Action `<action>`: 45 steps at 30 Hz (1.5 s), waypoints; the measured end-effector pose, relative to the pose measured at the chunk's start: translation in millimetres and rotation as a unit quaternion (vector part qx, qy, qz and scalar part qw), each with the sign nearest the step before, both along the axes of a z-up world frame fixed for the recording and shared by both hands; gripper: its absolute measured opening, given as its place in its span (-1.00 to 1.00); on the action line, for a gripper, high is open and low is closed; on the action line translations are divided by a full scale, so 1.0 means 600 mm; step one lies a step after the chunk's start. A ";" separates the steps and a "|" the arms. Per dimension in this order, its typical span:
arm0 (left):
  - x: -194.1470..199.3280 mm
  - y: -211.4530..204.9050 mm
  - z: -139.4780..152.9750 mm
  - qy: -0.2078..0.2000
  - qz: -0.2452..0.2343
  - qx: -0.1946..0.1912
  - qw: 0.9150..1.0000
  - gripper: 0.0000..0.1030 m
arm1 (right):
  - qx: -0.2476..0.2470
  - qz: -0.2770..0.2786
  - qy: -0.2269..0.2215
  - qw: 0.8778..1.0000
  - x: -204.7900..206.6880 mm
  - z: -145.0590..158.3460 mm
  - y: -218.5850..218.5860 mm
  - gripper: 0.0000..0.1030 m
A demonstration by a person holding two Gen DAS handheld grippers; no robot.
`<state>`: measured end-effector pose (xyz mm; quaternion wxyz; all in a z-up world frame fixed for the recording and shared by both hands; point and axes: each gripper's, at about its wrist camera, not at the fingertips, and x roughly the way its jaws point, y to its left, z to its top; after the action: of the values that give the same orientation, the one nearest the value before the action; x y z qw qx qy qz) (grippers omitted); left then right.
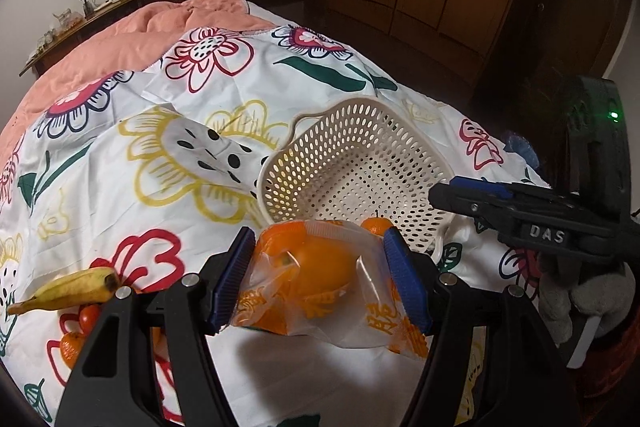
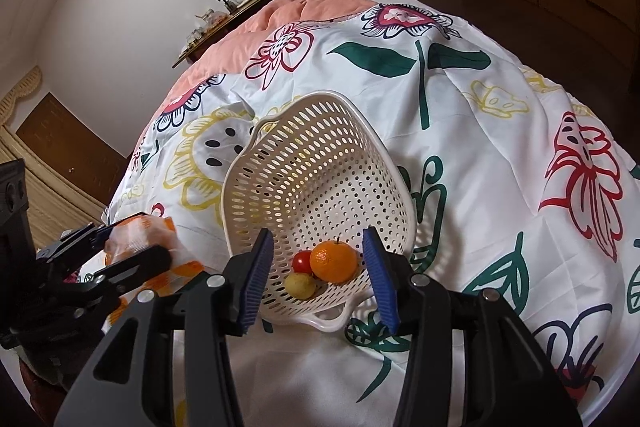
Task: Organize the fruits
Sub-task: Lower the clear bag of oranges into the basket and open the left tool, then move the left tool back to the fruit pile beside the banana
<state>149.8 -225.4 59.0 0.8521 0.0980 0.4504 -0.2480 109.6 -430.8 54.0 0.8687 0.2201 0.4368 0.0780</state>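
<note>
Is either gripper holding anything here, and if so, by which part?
The left gripper clamps a bagged orange across its sides, pads pressing the plastic wrap. The right gripper holds nothing; its jaws straddle the basket rim without touching.

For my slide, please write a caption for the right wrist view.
Open right gripper above white basket holding orange, tomato and yellow fruit.

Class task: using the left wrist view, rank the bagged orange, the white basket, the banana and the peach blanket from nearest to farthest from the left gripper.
1. Bagged orange: clamped between the left gripper pads.
2. White basket: just beyond the fingertips, slightly right.
3. Banana: out to the left on the floral sheet; arguably close to the basket's rank.
4. Peach blanket: far end of the bed.
</note>
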 end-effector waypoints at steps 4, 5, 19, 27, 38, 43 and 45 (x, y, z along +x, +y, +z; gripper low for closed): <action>0.010 -0.009 -0.011 0.007 0.000 0.007 1.000 0.32 | 0.001 -0.001 0.000 1.000 0.000 -0.001 -0.001 -0.08; 0.014 -0.010 -0.013 0.010 0.001 0.007 1.000 0.32 | 0.002 -0.001 0.000 1.000 0.000 -0.002 -0.002 -0.08; 0.026 -0.028 0.003 0.001 -0.005 -0.011 1.000 0.33 | 0.003 -0.001 0.000 1.000 0.000 -0.005 -0.002 -0.08; 0.027 -0.008 0.003 0.006 0.010 -0.014 1.000 0.34 | 0.004 -0.003 -0.002 1.000 -0.001 -0.003 0.001 -0.07; 0.020 0.017 0.016 -0.001 0.025 -0.024 0.999 0.48 | 0.001 0.003 -0.004 1.000 -0.004 0.004 0.012 0.03; 0.016 0.035 0.025 -0.008 0.036 -0.027 0.999 0.61 | 0.001 0.006 -0.004 1.000 -0.005 0.007 0.020 0.07; 0.017 0.047 0.030 -0.009 0.045 -0.030 0.999 0.62 | 0.002 0.007 -0.005 1.000 -0.005 0.009 0.023 0.13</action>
<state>160.2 -197.1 77.0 0.8689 0.0546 0.4392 -0.2218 106.4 -416.9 59.4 0.8698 0.2182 0.4341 0.0855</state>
